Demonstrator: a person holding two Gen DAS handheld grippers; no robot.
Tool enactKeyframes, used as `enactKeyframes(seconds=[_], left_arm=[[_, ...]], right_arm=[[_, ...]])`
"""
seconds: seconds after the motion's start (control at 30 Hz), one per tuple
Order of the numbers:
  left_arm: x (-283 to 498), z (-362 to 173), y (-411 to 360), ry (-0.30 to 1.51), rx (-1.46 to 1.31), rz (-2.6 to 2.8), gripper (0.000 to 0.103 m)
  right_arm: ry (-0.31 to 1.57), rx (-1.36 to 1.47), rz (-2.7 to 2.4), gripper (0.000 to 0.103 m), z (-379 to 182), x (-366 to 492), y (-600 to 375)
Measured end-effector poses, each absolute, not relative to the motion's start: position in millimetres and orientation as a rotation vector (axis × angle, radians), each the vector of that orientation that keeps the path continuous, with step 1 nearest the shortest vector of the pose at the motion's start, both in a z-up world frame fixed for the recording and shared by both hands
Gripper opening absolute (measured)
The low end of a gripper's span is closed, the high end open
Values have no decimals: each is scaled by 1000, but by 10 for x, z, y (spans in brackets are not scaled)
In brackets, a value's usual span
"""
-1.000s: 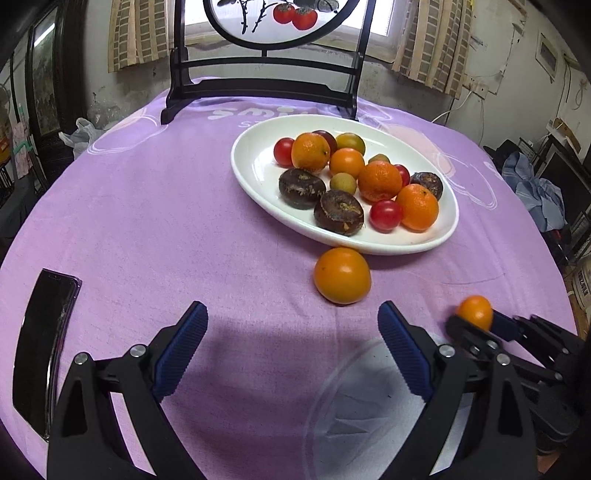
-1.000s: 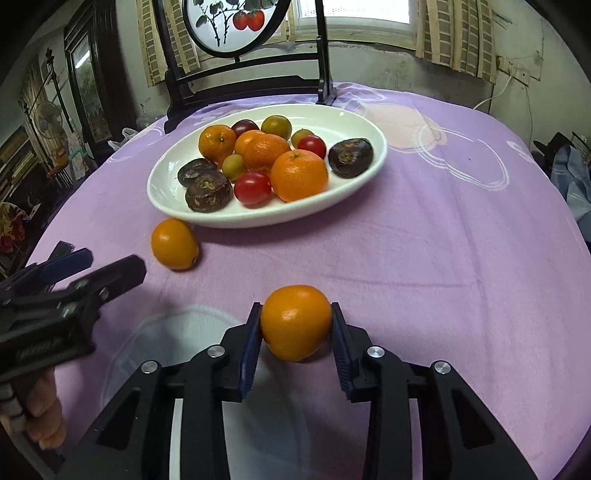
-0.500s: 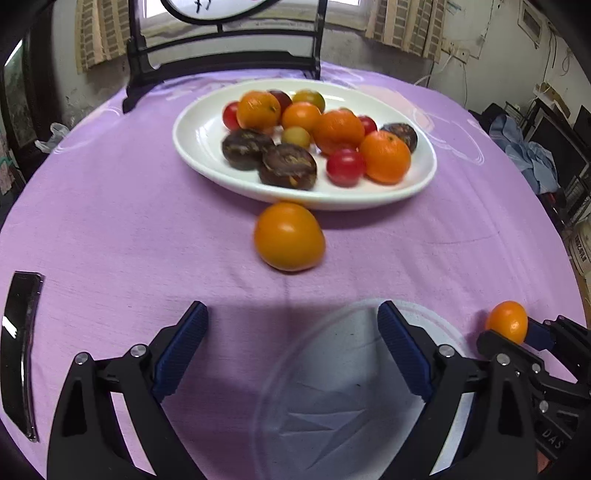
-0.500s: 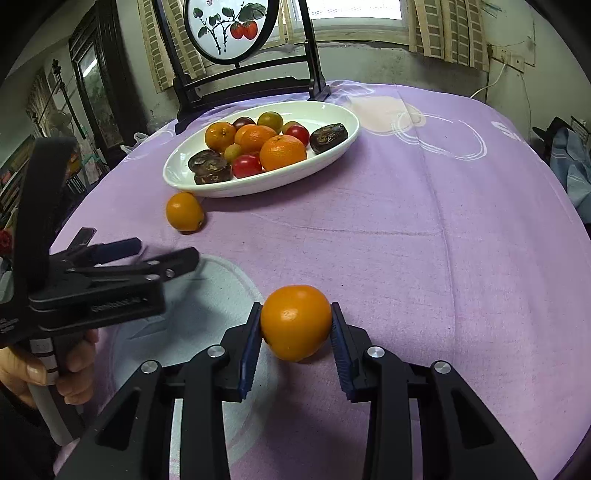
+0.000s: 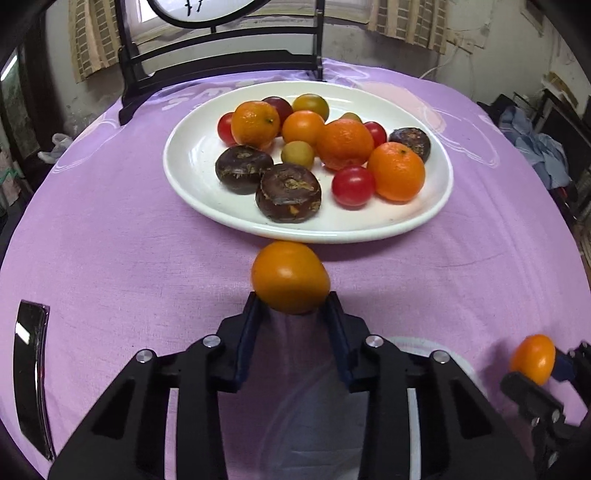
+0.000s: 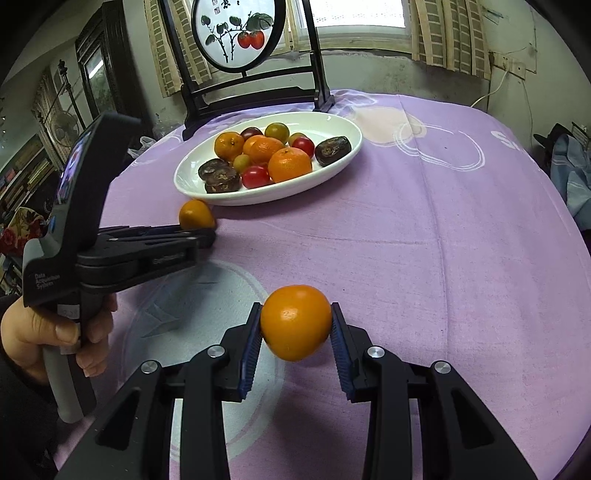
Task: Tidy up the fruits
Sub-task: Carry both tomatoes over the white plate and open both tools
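A white oval plate (image 5: 192,177) (image 6: 192,173) on the purple cloth holds several oranges, red and green cherry tomatoes and dark brown fruits. Just in front of its near rim lies a smooth orange fruit (image 5: 290,280) (image 6: 195,214). My left gripper (image 5: 291,301) (image 6: 207,236) is closing on it, blue pads against both its sides. My right gripper (image 6: 295,325) (image 5: 546,369) is shut on a second orange fruit (image 6: 295,321) (image 5: 532,358), held just above the cloth near the table's front.
A black stand with a round painted panel (image 6: 240,33) rises behind the plate. A flat black glossy object (image 5: 31,369) lies at the table's left edge. A pale round patch (image 6: 221,280) marks the cloth under the grippers. A person's hand (image 6: 55,332) holds the left gripper's handle.
My left gripper moved forward to the loose orange fruit and its jaws went from wide open to closed around it. The right gripper kept its fruit and drew back from the plate.
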State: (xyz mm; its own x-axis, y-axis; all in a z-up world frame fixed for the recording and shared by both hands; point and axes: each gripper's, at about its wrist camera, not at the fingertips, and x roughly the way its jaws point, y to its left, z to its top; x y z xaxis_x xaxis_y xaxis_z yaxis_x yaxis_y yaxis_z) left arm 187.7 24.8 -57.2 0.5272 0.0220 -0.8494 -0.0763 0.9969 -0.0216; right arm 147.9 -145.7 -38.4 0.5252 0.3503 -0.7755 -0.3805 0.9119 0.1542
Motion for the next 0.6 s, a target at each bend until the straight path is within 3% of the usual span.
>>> enactKeyframes(seconds=[0.37, 0.6], left_arm=[[1894, -571, 350, 1012, -159, 78, 37], [1955, -565, 353, 1030, -214, 66, 52]], right_arm=[[929, -48, 421, 36, -442, 1504, -1436], [921, -54, 434, 36, -420, 1482, -1426]])
